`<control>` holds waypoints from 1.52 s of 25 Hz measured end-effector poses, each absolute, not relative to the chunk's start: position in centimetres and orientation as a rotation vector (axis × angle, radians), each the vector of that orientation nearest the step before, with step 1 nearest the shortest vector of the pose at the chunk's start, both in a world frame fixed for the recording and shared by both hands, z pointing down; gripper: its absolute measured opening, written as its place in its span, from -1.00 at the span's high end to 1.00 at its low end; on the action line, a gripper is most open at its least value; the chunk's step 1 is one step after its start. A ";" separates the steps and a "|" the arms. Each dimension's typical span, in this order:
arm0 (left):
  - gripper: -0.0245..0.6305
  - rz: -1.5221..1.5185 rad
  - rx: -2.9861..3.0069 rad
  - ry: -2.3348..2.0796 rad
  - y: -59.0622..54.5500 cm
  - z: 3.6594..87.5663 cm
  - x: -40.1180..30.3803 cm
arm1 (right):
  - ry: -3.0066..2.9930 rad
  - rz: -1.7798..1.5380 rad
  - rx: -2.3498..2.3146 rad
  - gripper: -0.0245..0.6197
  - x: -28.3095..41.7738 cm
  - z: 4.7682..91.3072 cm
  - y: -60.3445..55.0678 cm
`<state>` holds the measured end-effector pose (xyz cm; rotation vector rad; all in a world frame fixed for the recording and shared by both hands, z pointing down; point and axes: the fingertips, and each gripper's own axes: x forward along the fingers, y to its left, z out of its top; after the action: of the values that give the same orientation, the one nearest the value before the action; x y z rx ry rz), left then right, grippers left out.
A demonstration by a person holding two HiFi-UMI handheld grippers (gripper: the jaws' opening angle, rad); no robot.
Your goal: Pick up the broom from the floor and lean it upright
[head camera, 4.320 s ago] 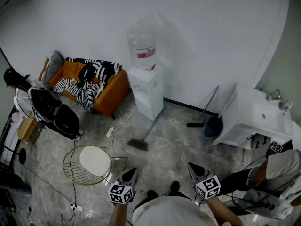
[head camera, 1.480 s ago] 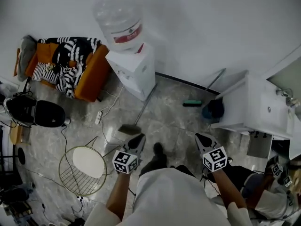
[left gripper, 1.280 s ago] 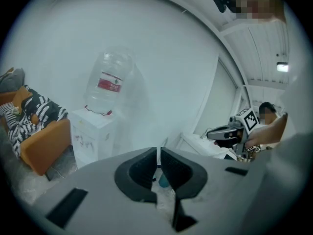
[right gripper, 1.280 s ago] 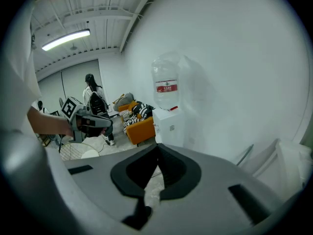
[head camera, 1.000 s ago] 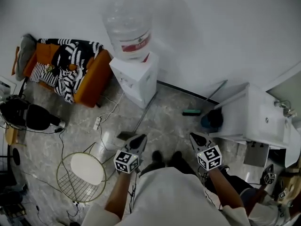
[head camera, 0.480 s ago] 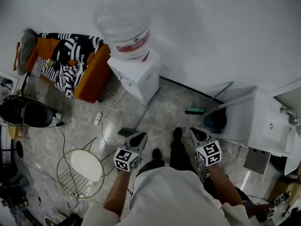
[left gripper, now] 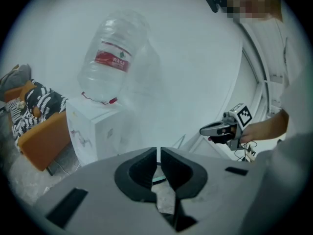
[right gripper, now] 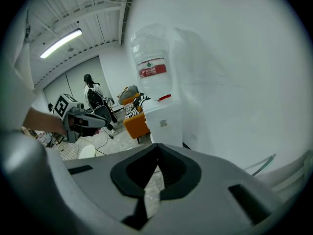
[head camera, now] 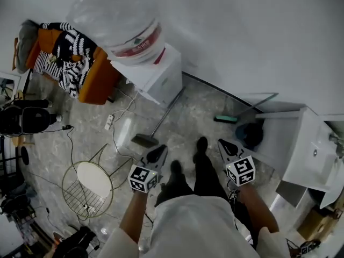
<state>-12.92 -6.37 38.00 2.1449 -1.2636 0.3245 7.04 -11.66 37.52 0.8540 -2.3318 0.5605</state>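
Seen from above, a person stood on a grey, marble-patterned floor, facing a white water dispenser set against a plain white wall. The broom lay on the floor just in front of the dispenser. Its handle pointed toward the dispenser's base and its head lay at the end farther from the dispenser. The left gripper hovered near that head. The right gripper was well apart from the dispenser, off to its side. Both had their jaws closed together with nothing between them.

The step in hand looked like the reach for the broom. To do it well, the jaws would need to part before coming down. A grip partway along the handle, not at the head, would likely stop the slim pole swinging or slipping. The wall beside the dispenser offered a flat surface to lean it on.

The dispenser was a boxy, smooth cabinet topped by a clear, rounded plastic bottle. The broom's handle was thin and straight, its head flat and wedge-shaped. The jaws were dark, curved and matte.
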 end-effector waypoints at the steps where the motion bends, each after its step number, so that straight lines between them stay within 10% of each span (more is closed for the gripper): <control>1: 0.85 0.326 2.135 -1.267 -6.9 39.0 -12.8 | -2.331 0.575 0.846 0.92 7.1 38.6 -12.2; 38: 0.85 0.545 1.959 -1.368 -10.8 95.4 -13.0 | -2.417 0.670 0.645 0.92 7.0 91.9 -16.2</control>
<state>-13.00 -10.80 95.40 1.9590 -1.3680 0.5447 6.97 -16.20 91.87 0.6453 -2.4171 0.6704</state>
